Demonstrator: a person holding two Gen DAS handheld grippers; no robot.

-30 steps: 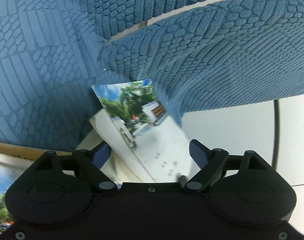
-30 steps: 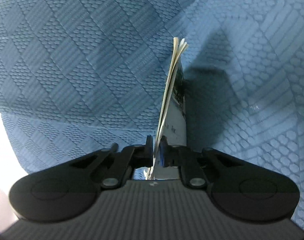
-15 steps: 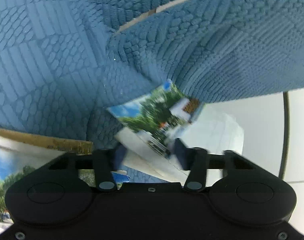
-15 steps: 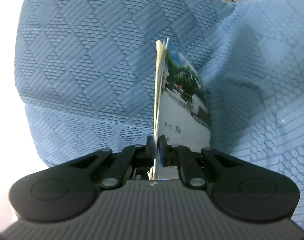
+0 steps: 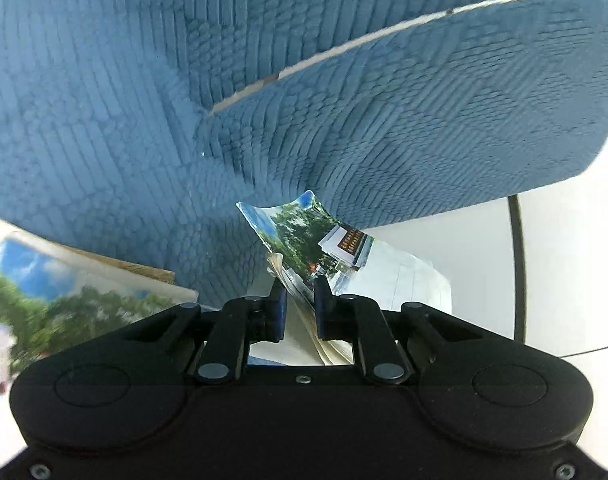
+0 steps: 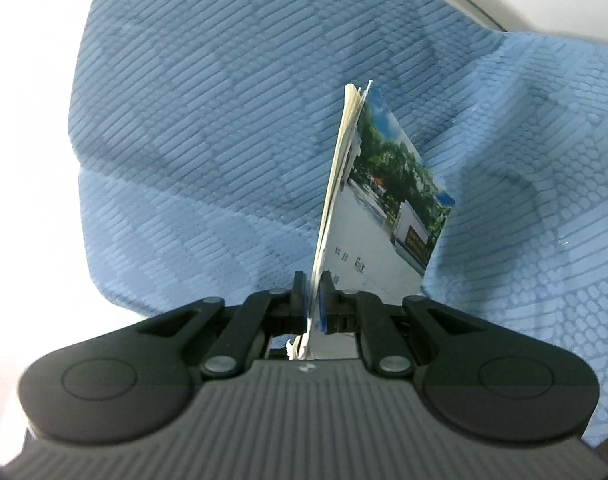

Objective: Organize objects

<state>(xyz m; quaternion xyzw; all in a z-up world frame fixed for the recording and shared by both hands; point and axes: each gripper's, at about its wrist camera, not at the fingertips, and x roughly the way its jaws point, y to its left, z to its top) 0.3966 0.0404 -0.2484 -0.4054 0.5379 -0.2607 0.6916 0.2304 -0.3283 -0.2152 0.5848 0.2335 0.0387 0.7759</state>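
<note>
Two photo-covered booklets are seen: one (image 5: 324,248) is pinched by the left gripper (image 5: 298,300), whose jaws have just been closing, and another (image 5: 75,304) lies at left. The right gripper's (image 6: 313,300) jaws are pressed on a booklet (image 6: 384,200). A blue textured cloth (image 5: 103,120) drapes over the white bench (image 5: 564,260).

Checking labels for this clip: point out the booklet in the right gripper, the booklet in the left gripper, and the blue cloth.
right-held booklet (image 6: 388,216), right wrist view, photo cover.
left-held booklet (image 5: 308,240), left wrist view, cover's tree picture.
blue cloth (image 6: 207,128), right wrist view, textured surface.
</note>
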